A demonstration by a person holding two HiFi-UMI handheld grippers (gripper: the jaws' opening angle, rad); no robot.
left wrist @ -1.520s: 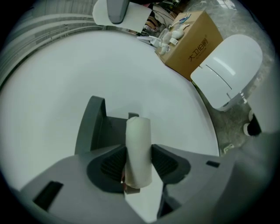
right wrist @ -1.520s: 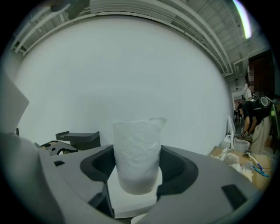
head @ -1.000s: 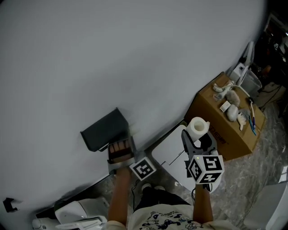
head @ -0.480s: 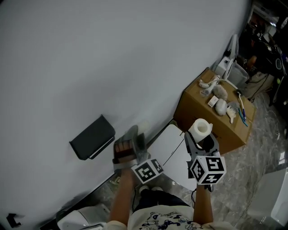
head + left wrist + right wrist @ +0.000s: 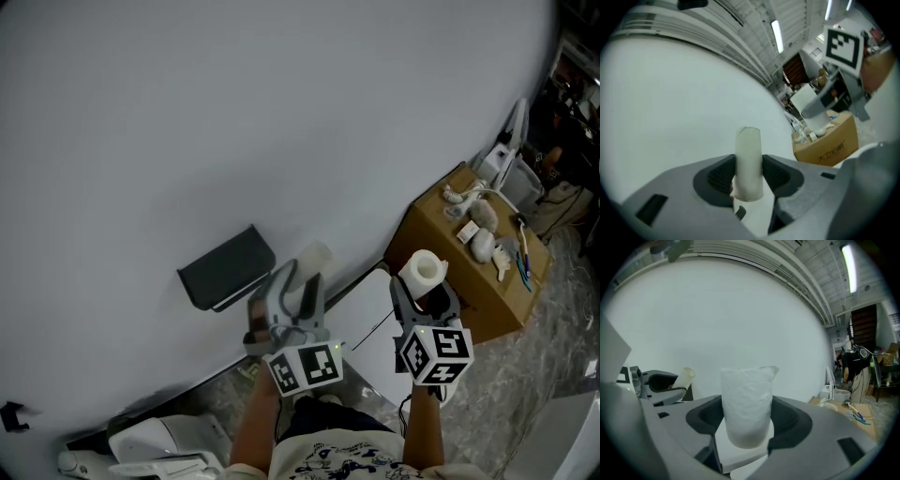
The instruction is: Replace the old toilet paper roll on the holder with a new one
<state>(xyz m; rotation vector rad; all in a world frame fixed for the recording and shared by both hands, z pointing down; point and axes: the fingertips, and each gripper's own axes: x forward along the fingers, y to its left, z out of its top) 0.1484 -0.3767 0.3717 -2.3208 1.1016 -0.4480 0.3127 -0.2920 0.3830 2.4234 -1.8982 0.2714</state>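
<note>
Old roll (image 5: pixel 748 161): bare pale cardboard tube, upright, pinched btwn jaws of left gripper (image 5: pixel 748 176), near the holder (image 5: pixel 225 269) but apart from it. Holder was a dark box w/ flat lid on the white wall. New roll (image 5: pixel 746 401): full, white, crinkly, upright, clamped in right gripper (image 5: pixel 747 422).

Holder approach: bare wall (image 5: pixel 234 112) above and left of holder (image 5: pixel 227 267), free.
Holder's right: left tongs (image 5: pixel 298 278) with empty tube (image 5: pixel 316 253) close by.
Far right: cardboard box (image 5: pixel 489 291) behind right tongs (image 5: pixel 424 289) gripping new roll (image 5: pixel 422 270).
</note>
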